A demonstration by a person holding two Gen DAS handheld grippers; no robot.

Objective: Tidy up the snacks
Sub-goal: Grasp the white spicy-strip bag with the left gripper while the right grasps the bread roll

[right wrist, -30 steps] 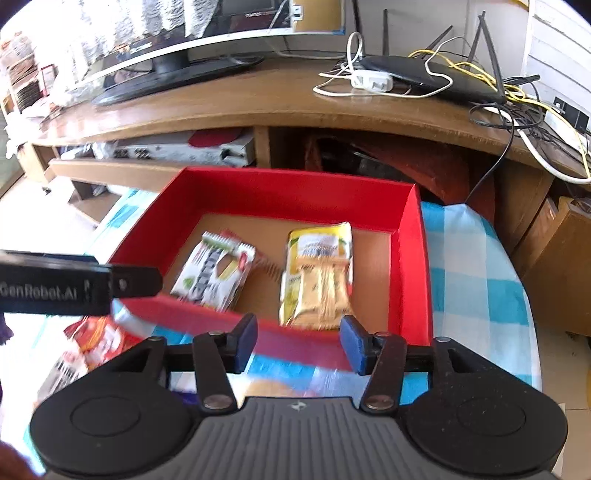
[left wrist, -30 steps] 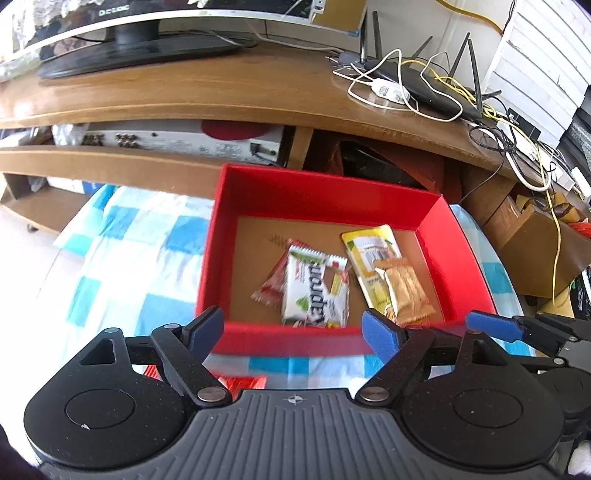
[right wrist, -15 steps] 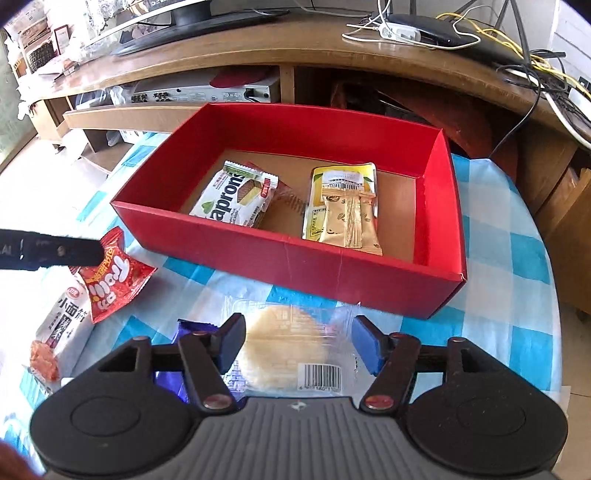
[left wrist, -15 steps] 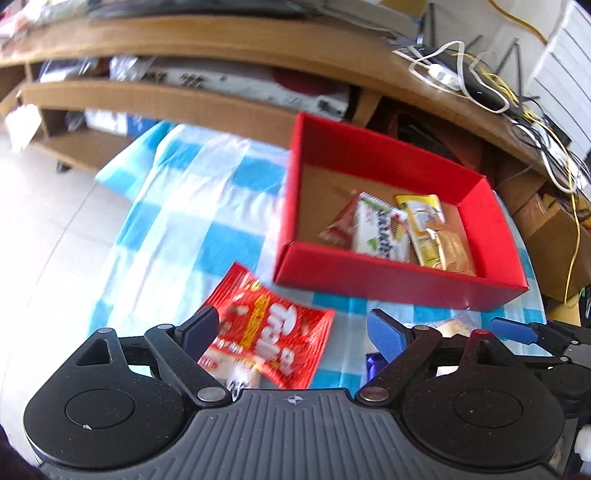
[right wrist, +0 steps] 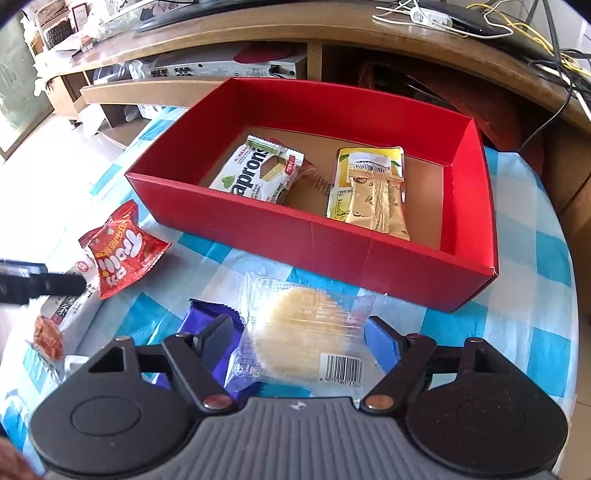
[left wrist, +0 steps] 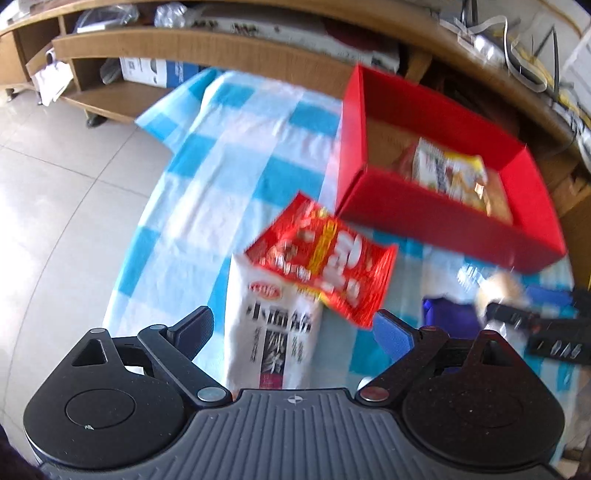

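Note:
A red box (right wrist: pixel 332 236) on the checked cloth holds a white wafer pack (right wrist: pixel 258 173), a yellow sachet (right wrist: pixel 369 158) and a gold sachet (right wrist: pixel 376 203). My right gripper (right wrist: pixel 299 339) is open, its jaws either side of a clear-wrapped round cake (right wrist: pixel 303 328), beside a purple packet (right wrist: pixel 207 317). My left gripper (left wrist: pixel 293 328) is open above a white noodle pack (left wrist: pixel 273 325) with a red snack bag (left wrist: pixel 325 254) lying on it. The red box also shows in the left wrist view (left wrist: pixel 443 218), blurred.
A wooden TV stand (right wrist: pixel 258 33) with a media player (right wrist: pixel 229 68) stands behind the table. Cables and a router (right wrist: pixel 480 22) lie on its top at right. Tiled floor (left wrist: pixel 55 192) lies to the left of the table.
Both grippers have pulled back from the box and lowered toward the loose snacks. The left view swung left and now centres on the red bag and white pack.

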